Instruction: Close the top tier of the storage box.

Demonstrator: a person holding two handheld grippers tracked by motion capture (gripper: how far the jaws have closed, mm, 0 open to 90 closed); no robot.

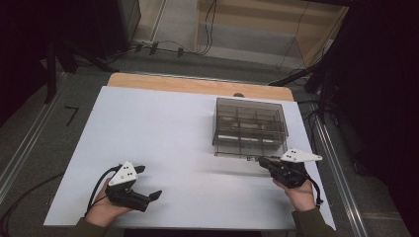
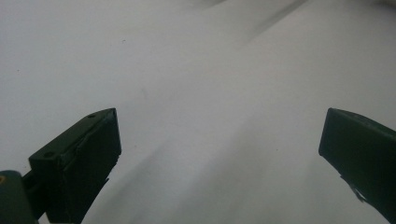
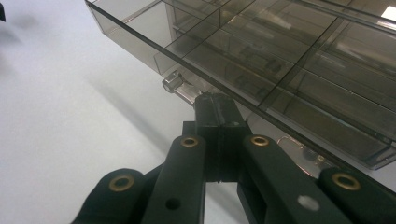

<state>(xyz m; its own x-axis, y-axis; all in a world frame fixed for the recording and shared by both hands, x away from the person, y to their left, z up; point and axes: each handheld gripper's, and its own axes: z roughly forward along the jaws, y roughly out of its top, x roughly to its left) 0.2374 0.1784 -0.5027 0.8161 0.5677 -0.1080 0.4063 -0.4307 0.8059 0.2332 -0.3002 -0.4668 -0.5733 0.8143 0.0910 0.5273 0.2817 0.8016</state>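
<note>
A smoky, see-through plastic organizer box [image 1: 250, 126] stands upright on the right half of the white table, its inside split by thin walls into a grid of compartments, with a lower drawer-like tier beneath. In the right gripper view its top edge runs slantwise across the frame, and a small clear handle bar [image 3: 181, 88] juts from the lower front of the box just above the tabletop. What the compartments hold cannot be made out through the tinted walls; the box sits square and level, nearer the far edge than the near one.
</note>
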